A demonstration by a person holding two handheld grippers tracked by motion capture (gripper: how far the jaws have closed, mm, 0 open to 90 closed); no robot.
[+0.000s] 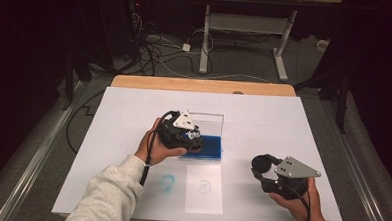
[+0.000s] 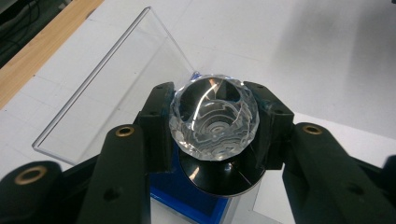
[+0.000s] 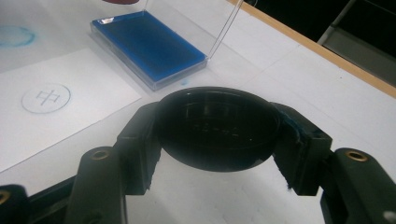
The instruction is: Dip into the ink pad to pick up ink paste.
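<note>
Left hand point(image 1: 158, 145): comes in from the lower left of the high view in a pale sleeve and sits at the middle of the frame, at the left edge of the blue tray.
Left gripper point(image 1: 193, 138): reaches right over the blue tray; its jaws are clamped on the faceted glass stamp.
Faceted glass stamp point(image 2: 214, 120): centre of the left gripper view, pinched between both pads, with its black round base point(image 2: 219, 177) just below, over the blue pad.
Right hand point(image 1: 292, 200): lower right of the high view, low near the table's front edge, well apart from the tray.
Right gripper point(image 1: 261, 168): points toward the upper left of the high view; its jaws are pinching the black round cap.
Black round cap point(image 3: 217, 128): centre of the right gripper view, touching both pads, above the white table.
Blue tray point(image 3: 147, 44): upper left of the right gripper view, its clear lid point(image 2: 112, 74) standing open behind it.
Paper sheet point(image 1: 204, 188): lower centre of the high view, with 1 round stamped mark point(image 3: 45, 98).
Blue ring mark point(image 1: 167, 182): just left of the paper sheet, on the white table point(image 1: 263, 118).
In the way: nothing lies between the 2 grippers.
</note>
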